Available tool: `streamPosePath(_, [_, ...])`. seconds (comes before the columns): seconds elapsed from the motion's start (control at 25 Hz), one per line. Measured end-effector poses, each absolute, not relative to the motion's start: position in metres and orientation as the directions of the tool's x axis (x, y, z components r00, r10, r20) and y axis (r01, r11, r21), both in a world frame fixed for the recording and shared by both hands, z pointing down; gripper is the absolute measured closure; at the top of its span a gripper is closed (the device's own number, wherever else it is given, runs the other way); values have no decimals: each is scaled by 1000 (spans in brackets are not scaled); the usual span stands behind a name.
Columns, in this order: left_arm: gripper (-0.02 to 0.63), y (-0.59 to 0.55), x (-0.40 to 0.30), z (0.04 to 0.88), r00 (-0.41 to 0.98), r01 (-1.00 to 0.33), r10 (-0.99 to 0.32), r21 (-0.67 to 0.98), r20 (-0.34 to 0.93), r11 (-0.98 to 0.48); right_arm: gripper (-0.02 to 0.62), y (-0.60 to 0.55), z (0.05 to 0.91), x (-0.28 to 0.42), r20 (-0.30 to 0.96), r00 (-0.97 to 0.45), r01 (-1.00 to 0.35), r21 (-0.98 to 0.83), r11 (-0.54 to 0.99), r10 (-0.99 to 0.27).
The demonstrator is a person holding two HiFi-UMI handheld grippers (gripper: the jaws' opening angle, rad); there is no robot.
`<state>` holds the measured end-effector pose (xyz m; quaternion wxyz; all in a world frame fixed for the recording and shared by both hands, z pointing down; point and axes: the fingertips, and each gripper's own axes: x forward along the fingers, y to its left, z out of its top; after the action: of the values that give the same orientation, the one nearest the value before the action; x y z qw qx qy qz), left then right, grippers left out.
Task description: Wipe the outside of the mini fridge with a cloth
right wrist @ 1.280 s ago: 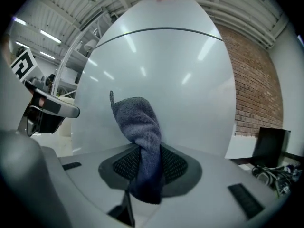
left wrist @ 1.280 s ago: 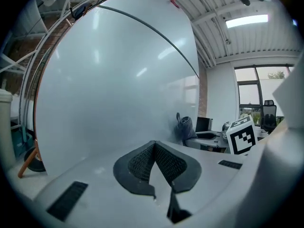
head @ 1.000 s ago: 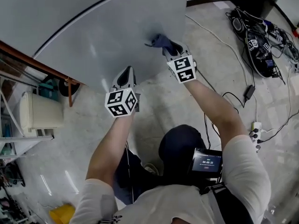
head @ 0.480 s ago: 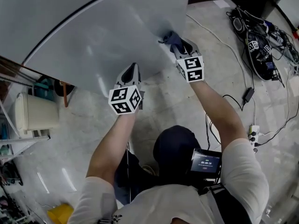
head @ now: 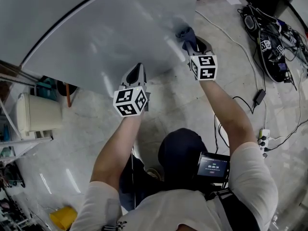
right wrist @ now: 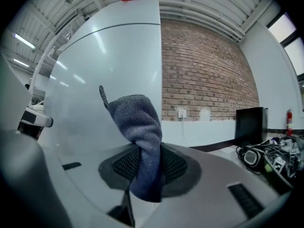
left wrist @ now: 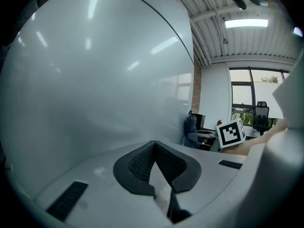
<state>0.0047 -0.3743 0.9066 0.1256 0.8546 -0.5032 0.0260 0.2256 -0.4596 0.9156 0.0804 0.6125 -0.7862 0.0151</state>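
Note:
The mini fridge (head: 106, 37) is a pale grey-white box with a dark seam line; its front face (left wrist: 95, 80) fills the upper left of the head view. My right gripper (head: 191, 43) is shut on a blue-grey cloth (right wrist: 140, 127) and holds it against the fridge's right edge (right wrist: 159, 70). The cloth (head: 186, 34) bunches up above the jaws. My left gripper (head: 136, 75) is shut with nothing in it, its tips close to the lower part of the fridge's face.
A brick wall (right wrist: 209, 75) stands to the right of the fridge. Cables, a power strip (head: 262, 136) and headsets (head: 272, 44) lie on the floor at right. A white bin (head: 41, 113) and shelving stand at left; a yellow object (head: 62, 218) lies low left.
My right gripper has carried the cloth rightward along the fridge's face to its right edge. The left gripper has stayed near the same spot.

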Motion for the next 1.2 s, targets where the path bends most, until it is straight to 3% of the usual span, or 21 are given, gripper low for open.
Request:
streamPosePath(0.24, [603, -366, -10, 907, 474, -877, -864, 183, 169, -445, 482, -455, 919, 220, 153, -233, -967, 69, 245, -960])
streamPosePath(0.4, [603, -353, -26, 912, 454, -890, -873, 144, 178, -433, 482, -434, 932, 186, 170, -306, -944, 75, 322, -937])
streamPosePath(0.8, [603, -318, -106, 954, 326, -944, -917, 137, 230, -301, 482, -371, 983, 21, 248, -604, -742, 171, 648, -757])
streamPosePath(1.2, [603, -299, -179, 969, 195, -977, -943, 137, 269, -163, 482, -327, 1009, -119, 278, -766, -545, 198, 815, -580])
